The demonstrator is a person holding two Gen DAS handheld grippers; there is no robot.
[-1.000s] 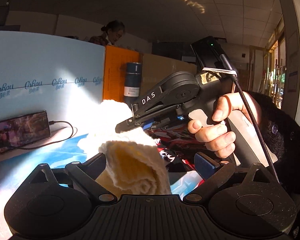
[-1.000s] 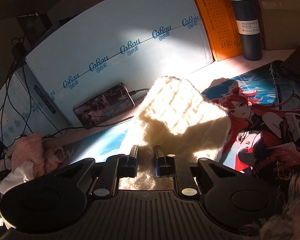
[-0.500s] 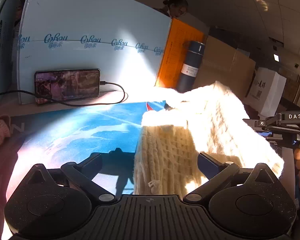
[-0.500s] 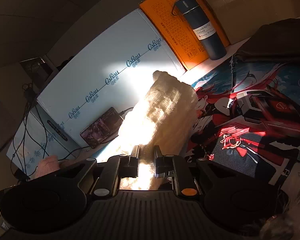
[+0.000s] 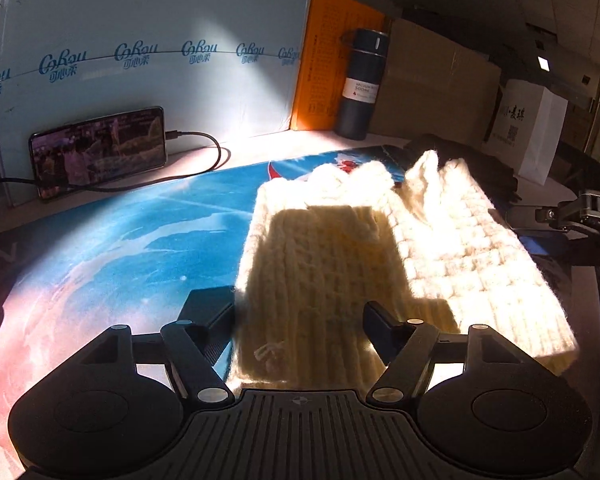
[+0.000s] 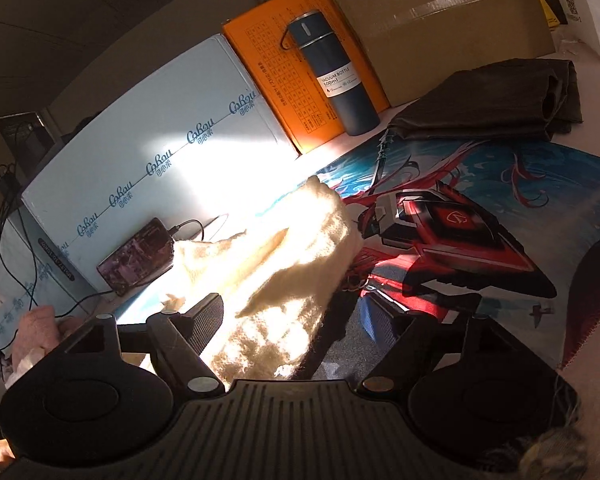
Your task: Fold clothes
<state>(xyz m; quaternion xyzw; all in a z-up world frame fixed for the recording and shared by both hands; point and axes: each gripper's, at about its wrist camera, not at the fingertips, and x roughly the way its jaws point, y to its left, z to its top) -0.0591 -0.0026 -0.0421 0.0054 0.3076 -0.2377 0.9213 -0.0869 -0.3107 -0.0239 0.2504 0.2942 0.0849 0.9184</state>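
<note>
Cream knit sweater (image 5: 340,264) was lying folded on the printed mat (image 5: 112,248), roughly mid-desk, half in hard sunlight. Left gripper (image 5: 300,320) had its fingers spread wide with the sweater's near edge sitting between them, not pinched. Right gripper (image 6: 296,320) was spread open too, knit bunched between its fingers. Phone (image 5: 100,152) leaned on the blue box (image 5: 148,40) at the back edge, flask (image 5: 360,84) further along.

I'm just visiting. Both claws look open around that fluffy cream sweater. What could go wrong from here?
The cream sweater lies loosely bunched, so the fold might slump open. If the left gripper shuts now, it could snag the knit. The phone cable lies nearby on the table and might catch.
</note>
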